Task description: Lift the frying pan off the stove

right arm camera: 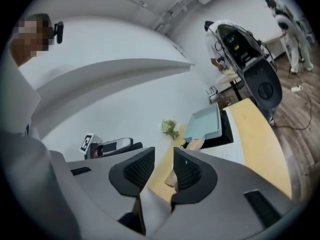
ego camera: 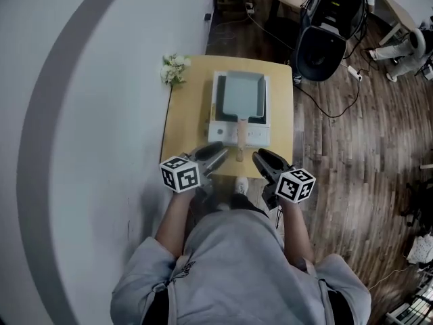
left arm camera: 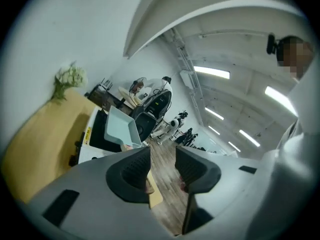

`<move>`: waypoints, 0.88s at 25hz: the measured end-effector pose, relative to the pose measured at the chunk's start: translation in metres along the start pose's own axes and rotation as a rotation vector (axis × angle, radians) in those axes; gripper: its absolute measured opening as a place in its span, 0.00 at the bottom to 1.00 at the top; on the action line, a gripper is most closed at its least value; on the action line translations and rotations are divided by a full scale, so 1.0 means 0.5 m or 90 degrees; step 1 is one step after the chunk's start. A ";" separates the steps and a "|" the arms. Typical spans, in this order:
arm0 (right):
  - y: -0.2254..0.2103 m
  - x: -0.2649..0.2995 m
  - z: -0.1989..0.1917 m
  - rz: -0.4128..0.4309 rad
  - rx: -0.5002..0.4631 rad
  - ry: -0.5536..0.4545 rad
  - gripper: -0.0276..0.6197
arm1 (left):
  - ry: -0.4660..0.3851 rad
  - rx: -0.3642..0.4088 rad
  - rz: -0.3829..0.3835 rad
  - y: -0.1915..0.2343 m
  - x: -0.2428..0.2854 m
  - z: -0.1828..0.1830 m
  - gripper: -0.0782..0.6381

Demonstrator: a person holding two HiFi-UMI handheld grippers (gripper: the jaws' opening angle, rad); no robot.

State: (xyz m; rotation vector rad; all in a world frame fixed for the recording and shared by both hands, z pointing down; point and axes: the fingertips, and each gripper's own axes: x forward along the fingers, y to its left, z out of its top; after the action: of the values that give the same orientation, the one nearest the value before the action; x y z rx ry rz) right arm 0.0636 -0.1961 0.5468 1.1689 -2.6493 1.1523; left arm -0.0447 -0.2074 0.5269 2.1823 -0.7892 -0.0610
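The pan (ego camera: 239,91) sits on the stove (ego camera: 259,134) in the middle of the desk (ego camera: 188,114), its wooden handle (ego camera: 241,135) pointing at the person. The left gripper (ego camera: 218,156) hovers at the desk's near edge, left of the handle, and the right gripper (ego camera: 262,160) is opposite. Both have their jaws apart and empty, seemingly touching nothing. Flowers (ego camera: 174,68) lie at the far left corner.
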 end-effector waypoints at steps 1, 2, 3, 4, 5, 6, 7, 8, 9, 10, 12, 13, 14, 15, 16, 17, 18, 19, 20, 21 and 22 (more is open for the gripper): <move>-0.017 0.013 -0.009 0.015 0.030 0.018 0.21 | 0.012 -0.016 -0.004 0.017 0.019 0.001 0.33; -0.032 0.025 -0.019 0.028 0.058 0.036 0.21 | 0.027 -0.017 0.001 0.034 0.036 0.002 0.33; -0.046 0.036 -0.029 0.042 0.083 0.055 0.22 | 0.046 -0.008 0.011 0.051 0.052 0.001 0.33; -0.058 0.046 -0.039 0.057 0.107 0.074 0.23 | 0.068 -0.001 0.016 0.067 0.068 -0.002 0.34; -0.067 0.056 -0.050 0.073 0.130 0.094 0.24 | 0.090 -0.006 0.011 0.080 0.083 -0.007 0.36; -0.075 0.067 -0.061 0.090 0.153 0.112 0.25 | 0.110 -0.024 -0.002 0.093 0.097 -0.013 0.36; -0.081 0.079 -0.072 0.106 0.173 0.129 0.26 | 0.127 -0.048 -0.018 0.105 0.111 -0.019 0.36; -0.086 0.090 -0.080 0.119 0.191 0.144 0.27 | 0.143 -0.073 -0.030 0.119 0.122 -0.025 0.37; -0.089 0.098 -0.087 0.128 0.206 0.157 0.28 | 0.159 -0.092 -0.037 0.132 0.132 -0.032 0.37; -0.092 0.105 -0.093 0.135 0.218 0.169 0.28 | 0.176 -0.103 -0.040 0.142 0.140 -0.040 0.37; -0.095 0.116 -0.100 0.152 0.240 0.189 0.30 | 0.212 -0.121 -0.049 0.157 0.156 -0.059 0.37; -0.096 0.123 -0.102 0.161 0.249 0.198 0.30 | 0.228 -0.136 -0.060 0.164 0.165 -0.069 0.37; -0.098 0.131 -0.106 0.169 0.257 0.206 0.30 | 0.242 -0.155 -0.072 0.171 0.172 -0.081 0.37; -0.100 0.140 -0.112 0.176 0.265 0.214 0.30 | 0.253 -0.175 -0.083 0.180 0.179 -0.092 0.38; -0.101 0.148 -0.118 0.183 0.274 0.222 0.30 | 0.261 -0.191 -0.093 0.185 0.187 -0.100 0.38; -0.101 0.154 -0.122 0.192 0.284 0.227 0.31 | 0.268 -0.205 -0.103 0.187 0.194 -0.106 0.38; -0.100 0.160 -0.125 0.201 0.295 0.232 0.31 | 0.273 -0.217 -0.113 0.186 0.202 -0.109 0.38; -0.099 0.165 -0.128 0.208 0.303 0.237 0.31 | 0.280 -0.229 -0.123 0.184 0.210 -0.113 0.38; -0.098 0.169 -0.131 0.214 0.309 0.243 0.31 | 0.287 -0.242 -0.135 0.182 0.217 -0.117 0.38; -0.096 0.173 -0.135 0.219 0.313 0.249 0.31 | 0.293 -0.253 -0.145 0.181 0.224 -0.122 0.38; -0.094 0.177 -0.140 0.223 0.316 0.257 0.31 | 0.299 -0.264 -0.155 0.180 0.230 -0.126 0.38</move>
State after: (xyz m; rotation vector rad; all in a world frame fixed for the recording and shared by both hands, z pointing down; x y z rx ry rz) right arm 0.0124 -0.2280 0.6531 0.4161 -2.3697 1.9411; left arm 0.0193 -0.2728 0.6570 1.7823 -0.2178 0.1491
